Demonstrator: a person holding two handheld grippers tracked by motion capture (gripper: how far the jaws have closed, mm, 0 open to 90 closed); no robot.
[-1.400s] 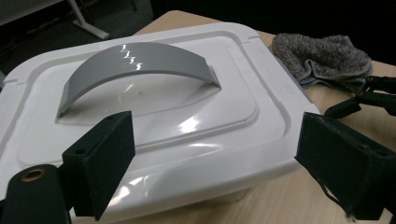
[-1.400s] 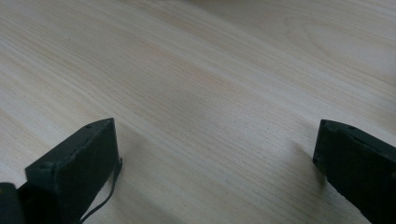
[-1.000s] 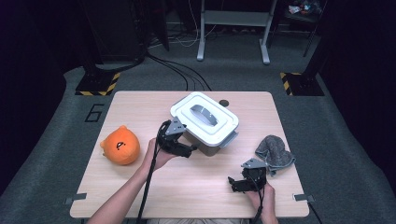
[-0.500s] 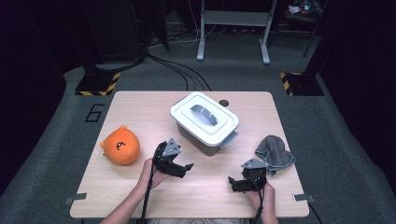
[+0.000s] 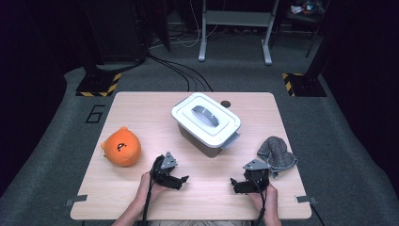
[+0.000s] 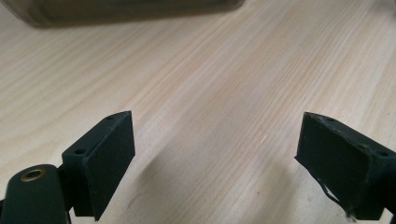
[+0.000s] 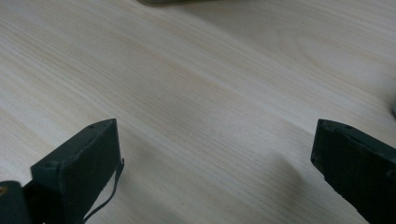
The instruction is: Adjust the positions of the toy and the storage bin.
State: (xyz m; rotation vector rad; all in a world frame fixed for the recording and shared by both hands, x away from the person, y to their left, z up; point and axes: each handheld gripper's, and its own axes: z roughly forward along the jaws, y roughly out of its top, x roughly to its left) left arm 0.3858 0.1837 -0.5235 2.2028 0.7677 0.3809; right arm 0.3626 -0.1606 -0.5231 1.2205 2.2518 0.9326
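My left gripper (image 5: 181, 180) rests low over the wooden table (image 5: 141, 113) near its front edge, in front of the box; its jaws stand wide apart with bare wood between them (image 6: 215, 154). My right gripper (image 5: 234, 184) sits at the front right, also open with nothing between its jaws (image 7: 215, 163). A grey box with a white lid (image 5: 206, 121) stands closed in the middle of the table. An orange plush toy (image 5: 121, 146) lies at the left. A crumpled grey cloth (image 5: 277, 153) lies at the right, just behind my right gripper.
A small dark round object (image 5: 226, 103) sits on the table behind the box. The box's lower edge (image 6: 116, 11) shows at the top of the left gripper view. Black stands and cables stand on the floor beyond the table.
My left gripper has come away from the box's front side, moving down and toward the table's front edge. The right gripper has stayed in place.
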